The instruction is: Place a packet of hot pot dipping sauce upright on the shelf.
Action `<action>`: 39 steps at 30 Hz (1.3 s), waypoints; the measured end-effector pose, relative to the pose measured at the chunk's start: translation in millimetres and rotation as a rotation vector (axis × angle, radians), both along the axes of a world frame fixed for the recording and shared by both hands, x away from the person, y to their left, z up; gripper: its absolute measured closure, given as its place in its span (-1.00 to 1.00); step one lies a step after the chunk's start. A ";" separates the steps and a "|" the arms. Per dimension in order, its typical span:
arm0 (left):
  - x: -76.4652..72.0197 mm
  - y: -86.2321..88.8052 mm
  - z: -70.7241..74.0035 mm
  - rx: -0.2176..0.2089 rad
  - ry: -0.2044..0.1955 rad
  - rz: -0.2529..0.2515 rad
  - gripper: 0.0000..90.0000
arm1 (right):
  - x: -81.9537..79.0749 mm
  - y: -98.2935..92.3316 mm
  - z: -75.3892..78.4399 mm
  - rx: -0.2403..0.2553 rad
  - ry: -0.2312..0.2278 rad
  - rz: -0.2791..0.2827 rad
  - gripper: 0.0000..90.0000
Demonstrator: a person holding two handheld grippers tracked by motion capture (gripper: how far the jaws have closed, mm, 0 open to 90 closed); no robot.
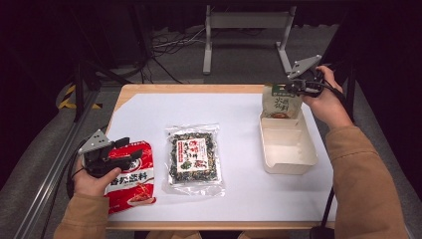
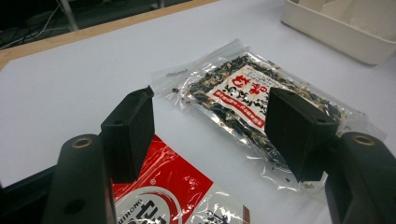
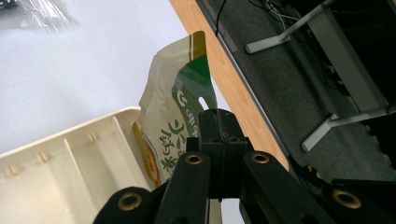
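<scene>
One green pouch [image 1: 280, 102] pinched in the right gripper [image 1: 298, 88] is entering the cream tray [image 1: 291, 162] by the desk's right edge; left gripper [image 1: 112, 154], jaws wide and empty, hovers over the red packet [image 1: 133, 181], seaweed pack [image 1: 193, 157] still out.

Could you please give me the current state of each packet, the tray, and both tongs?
Green pouch: upright, held over tray's far end.
Tray: open, bottom bare.
Seaweed packet: sealed, flat on table.
Red packet: flat, under left tongs.
Left tongs: open.
Right tongs: shut on green pouch.
</scene>
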State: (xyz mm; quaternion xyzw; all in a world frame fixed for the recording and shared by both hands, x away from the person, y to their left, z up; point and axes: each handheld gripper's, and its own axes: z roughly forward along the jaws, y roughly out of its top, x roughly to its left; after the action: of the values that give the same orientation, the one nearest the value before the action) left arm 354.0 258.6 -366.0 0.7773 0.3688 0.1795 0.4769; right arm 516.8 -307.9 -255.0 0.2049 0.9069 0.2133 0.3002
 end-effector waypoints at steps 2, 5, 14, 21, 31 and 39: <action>0.5 -0.9 0.1 -0.001 -0.002 -0.003 -0.25 | 0.1 -1.4 -2.7 -0.003 0.011 -0.009 1.00; 1.6 -1.9 0.5 -0.001 -0.007 -0.007 -0.25 | 0.0 -4.4 -6.0 0.010 0.024 -0.021 1.00; 4.6 -5.6 1.0 0.000 -0.003 -0.021 -0.26 | -2.9 -2.8 -10.5 0.036 0.054 -0.056 0.92; 7.4 -7.5 1.9 -0.001 -0.002 -0.030 -0.27 | -4.4 -1.5 -13.7 0.067 0.057 -0.081 0.53; 13.0 -12.4 3.1 0.003 -0.001 -0.048 -0.29 | -12.3 -9.0 -9.8 0.142 0.006 -0.107 0.01; 19.2 -17.1 3.9 -0.003 0.013 -0.065 -0.37 | -29.6 -6.8 0.6 0.230 -0.061 -0.131 -0.19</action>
State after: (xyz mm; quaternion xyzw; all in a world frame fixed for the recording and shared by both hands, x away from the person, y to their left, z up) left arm 373.3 241.5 -362.0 0.7893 0.3466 0.1582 0.4815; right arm 487.3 -314.7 -254.3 0.2901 0.8515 0.3020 0.3154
